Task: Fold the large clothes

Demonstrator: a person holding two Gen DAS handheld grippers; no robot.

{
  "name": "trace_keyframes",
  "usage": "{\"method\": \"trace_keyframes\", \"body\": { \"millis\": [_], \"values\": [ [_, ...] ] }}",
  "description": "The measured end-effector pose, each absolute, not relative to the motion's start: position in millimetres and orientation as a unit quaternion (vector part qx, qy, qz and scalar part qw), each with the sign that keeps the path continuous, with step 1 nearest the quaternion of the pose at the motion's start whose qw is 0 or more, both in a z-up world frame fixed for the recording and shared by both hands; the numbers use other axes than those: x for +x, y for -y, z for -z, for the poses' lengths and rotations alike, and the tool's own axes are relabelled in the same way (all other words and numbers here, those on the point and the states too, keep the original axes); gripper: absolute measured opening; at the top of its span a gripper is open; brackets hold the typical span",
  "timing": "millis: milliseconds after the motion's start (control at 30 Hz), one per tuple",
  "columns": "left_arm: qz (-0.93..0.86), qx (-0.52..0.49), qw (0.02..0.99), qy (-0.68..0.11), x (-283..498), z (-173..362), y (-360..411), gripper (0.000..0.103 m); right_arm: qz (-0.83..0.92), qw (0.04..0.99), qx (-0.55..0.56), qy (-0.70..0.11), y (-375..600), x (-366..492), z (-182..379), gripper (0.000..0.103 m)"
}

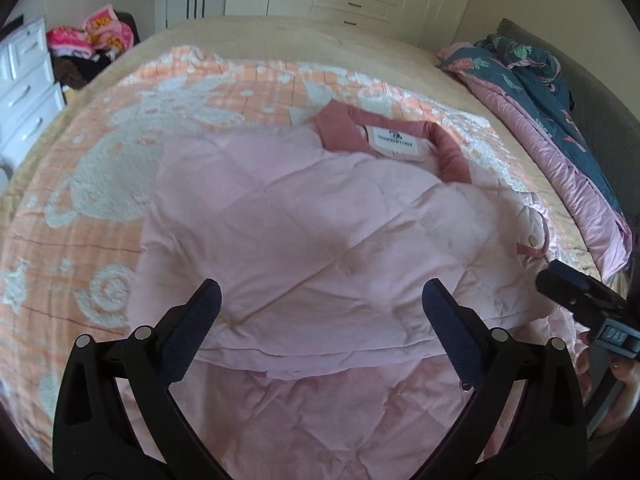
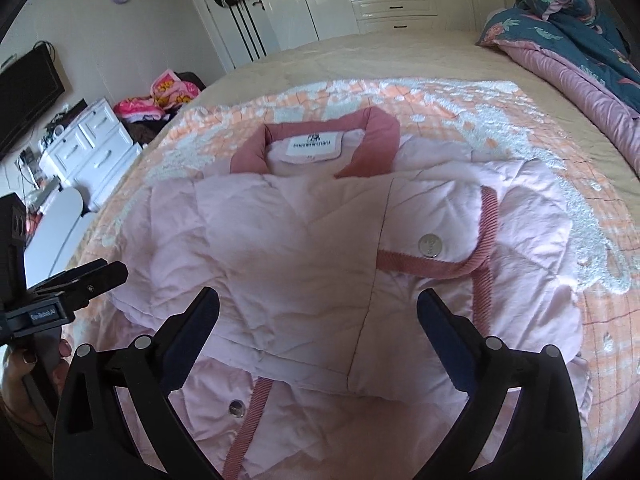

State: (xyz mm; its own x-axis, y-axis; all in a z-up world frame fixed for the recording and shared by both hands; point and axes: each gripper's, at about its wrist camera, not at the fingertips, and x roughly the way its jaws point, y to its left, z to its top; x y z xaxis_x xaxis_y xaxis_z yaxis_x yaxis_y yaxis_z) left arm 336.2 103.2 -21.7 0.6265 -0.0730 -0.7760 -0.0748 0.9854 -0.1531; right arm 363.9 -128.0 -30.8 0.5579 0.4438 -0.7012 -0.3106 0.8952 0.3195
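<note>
At the far left stands a white dresser (image 1: 24,80), with a heap of bright clothes (image 1: 96,36) beside it. My left claw (image 1: 320,312) hovers low over the near part of the jacket (image 1: 320,216), its fingers spread wide and pinching nothing. The jacket is pale pink and quilted, lying on the orange-and-white blanket (image 1: 100,184) in the middle of the bed (image 1: 280,36), folded in on itself with the darker pink collar (image 1: 448,148) and white label (image 1: 394,142) at the far end. My right claw (image 2: 318,312) is spread just as wide above the same jacket, empty, with a snap button (image 2: 430,245) and a ribbed pink trim (image 2: 490,232) just beyond its right finger. From the left camera the right claw's fingers look pressed near together at the picture's edge, but its own view shows them apart. At the far right a blue floral quilt (image 1: 528,72) is bunched along the bed's edge.
</note>
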Motion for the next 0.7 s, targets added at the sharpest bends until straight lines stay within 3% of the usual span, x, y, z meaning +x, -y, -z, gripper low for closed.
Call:
{"method": "trace_keyframes", "body": {
  "millis": [700],
  "values": [
    [0.028, -0.076, 0.928, -0.365, 301.3, -40.3, -87.7, 0.094, -0.193, 0.922, 0.096, -0.32, 166.4, 318.6, -43.9, 0.099]
  ]
}}
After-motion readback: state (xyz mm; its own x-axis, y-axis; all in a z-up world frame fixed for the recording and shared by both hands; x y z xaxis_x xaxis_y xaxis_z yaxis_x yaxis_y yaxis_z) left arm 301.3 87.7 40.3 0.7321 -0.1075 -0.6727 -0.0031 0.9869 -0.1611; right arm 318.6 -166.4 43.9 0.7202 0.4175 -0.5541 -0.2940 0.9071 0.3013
